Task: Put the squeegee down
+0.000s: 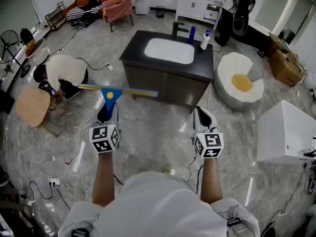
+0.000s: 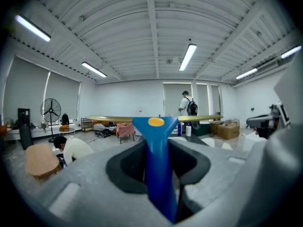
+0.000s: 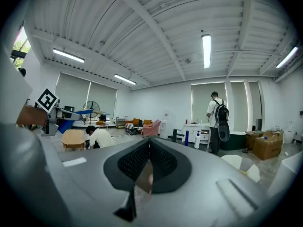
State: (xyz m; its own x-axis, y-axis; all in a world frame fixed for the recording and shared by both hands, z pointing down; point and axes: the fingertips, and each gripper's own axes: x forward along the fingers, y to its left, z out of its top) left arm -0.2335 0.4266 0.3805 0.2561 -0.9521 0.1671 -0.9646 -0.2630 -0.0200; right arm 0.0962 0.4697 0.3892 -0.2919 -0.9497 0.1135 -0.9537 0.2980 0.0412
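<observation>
A person stands on a grey marble floor (image 1: 148,132) facing a dark sink cabinet (image 1: 163,80) with a white basin (image 1: 169,50), holding a gripper in each hand. The left gripper (image 1: 107,113) has its fingers clamped on the blue handle of a squeegee (image 1: 112,94). The tool is held up in the air, clear of the floor and short of the cabinet. Its yellow blade runs level and crosswise in front of the cabinet's face, and its handle points back toward the person. In the left gripper view the handle rises straight up between the two fingers, which press against it on either side.

The right gripper (image 1: 204,116) is held alongside, well apart from the left. Its fingers are pressed together with nothing between them. Each gripper carries a marker cube just ahead of the person's bare forearm.

On the cabinet top a blue bottle (image 1: 192,34) and a white spray bottle (image 1: 205,40) stand next to a black tap (image 1: 178,29). To the left a second person (image 1: 61,73) crouches over cables beside a round wooden table (image 1: 33,106). To the right sit a white round seat with a yellow centre (image 1: 241,80) and a white box (image 1: 286,132). A third person wearing a backpack (image 3: 215,119) stands at the far wall.
</observation>
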